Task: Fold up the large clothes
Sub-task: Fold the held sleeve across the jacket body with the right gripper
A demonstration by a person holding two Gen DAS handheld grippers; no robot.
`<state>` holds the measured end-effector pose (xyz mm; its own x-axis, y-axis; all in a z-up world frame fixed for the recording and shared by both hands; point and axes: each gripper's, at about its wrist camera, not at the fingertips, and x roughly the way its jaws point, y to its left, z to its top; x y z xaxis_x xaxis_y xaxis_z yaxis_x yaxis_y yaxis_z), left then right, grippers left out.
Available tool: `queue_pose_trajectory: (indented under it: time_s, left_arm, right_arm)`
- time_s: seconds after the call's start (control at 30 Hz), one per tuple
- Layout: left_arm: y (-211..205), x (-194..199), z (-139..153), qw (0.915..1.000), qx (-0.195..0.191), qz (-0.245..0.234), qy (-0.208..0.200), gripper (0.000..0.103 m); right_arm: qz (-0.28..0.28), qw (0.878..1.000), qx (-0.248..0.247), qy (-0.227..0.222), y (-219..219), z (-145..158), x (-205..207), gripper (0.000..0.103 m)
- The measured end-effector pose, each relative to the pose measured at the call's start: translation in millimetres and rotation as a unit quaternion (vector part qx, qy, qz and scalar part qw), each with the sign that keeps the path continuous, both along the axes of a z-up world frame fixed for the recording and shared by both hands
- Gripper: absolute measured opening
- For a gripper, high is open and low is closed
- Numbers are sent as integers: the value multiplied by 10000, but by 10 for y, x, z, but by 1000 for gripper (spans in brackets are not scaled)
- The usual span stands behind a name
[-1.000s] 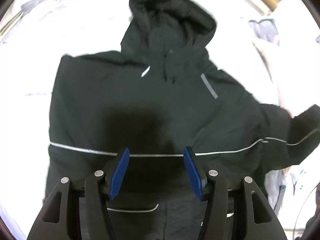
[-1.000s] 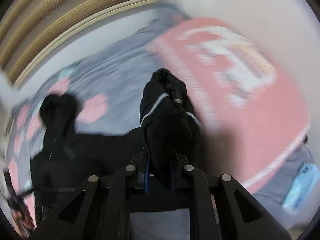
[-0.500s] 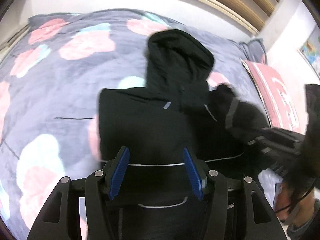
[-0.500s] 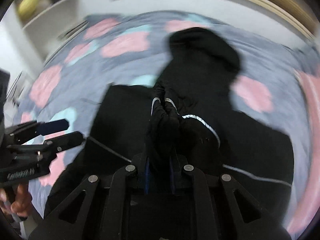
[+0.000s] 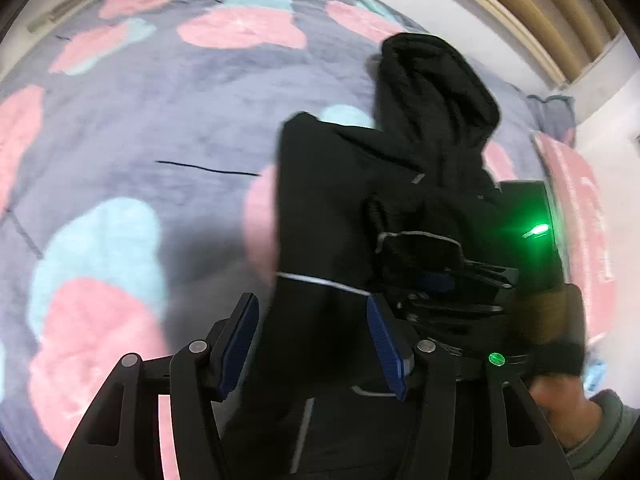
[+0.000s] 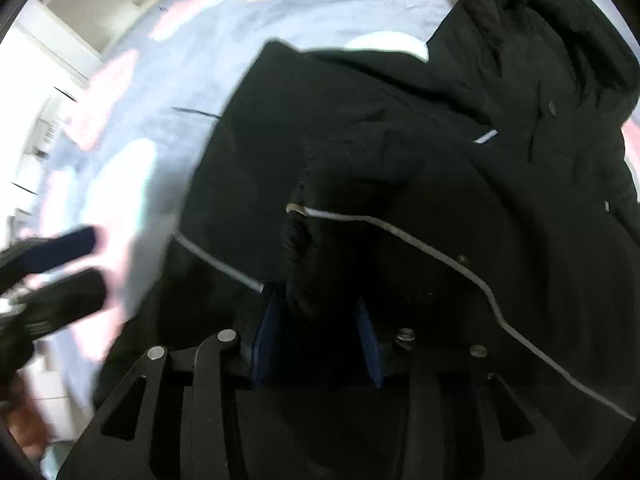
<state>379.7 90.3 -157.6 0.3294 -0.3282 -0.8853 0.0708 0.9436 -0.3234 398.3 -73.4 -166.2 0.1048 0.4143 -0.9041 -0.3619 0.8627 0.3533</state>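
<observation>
A black hooded jacket (image 5: 328,200) with thin reflective piping lies on a grey bed cover, hood (image 5: 436,80) at the far end. Its sleeve (image 6: 360,184) is folded across the chest. My left gripper (image 5: 312,320) is open and empty, hovering over the jacket's left edge. My right gripper (image 6: 320,332) has its blue pads apart around the sleeve cuff, which lies loose between them on the jacket (image 6: 440,120). The right gripper also shows in the left wrist view (image 5: 440,280), and the left gripper shows at the left of the right wrist view (image 6: 56,264).
The bed cover (image 5: 140,140) is grey with pink and pale blue blotches. A pink pillow (image 5: 580,220) lies at the right edge. A wooden slatted headboard (image 5: 520,8) runs behind the bed. A loose black thread (image 5: 208,168) lies left of the jacket.
My right gripper carried the sleeve from the right over onto the jacket's chest, lowered it and opened its pads. My left gripper drew back and shifted to the jacket's left edge.
</observation>
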Motion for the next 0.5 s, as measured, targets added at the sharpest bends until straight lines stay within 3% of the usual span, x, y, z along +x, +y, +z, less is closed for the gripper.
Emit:
queue_pose_trajectory:
  time_s: [0.03, 0.1, 0.13, 0.27, 0.37, 0.5]
  left_arm:
    - [-22, 17, -17, 9998, -178, -76, 32, 57]
    - [-103, 86, -54, 9977, -603, -288, 105, 57]
    - [-156, 106, -64, 9969, -694, -353, 129, 57]
    - [-376, 246, -144, 9953, -765, -546, 222, 58]
    - [-538, 402, -272, 9917, -1050, -604, 427, 58]
    - [-770, 595, -549, 9940, -705, -507, 671, 57]
  right_arm:
    - [-33, 9999, 128, -63, -142, 121, -29, 43]
    - [-222, 9992, 219, -257, -470, 326, -108, 61]
    - [-403, 9981, 218, -402, -699, 429, -164, 63]
    - [-1133, 9920, -142, -538, -1494, 550, -338, 64]
    - [-1667, 9832, -589, -453, -2070, 505, -507, 64]
    - [-2349, 9699, -642, -51, -2642, 340, -693, 64]
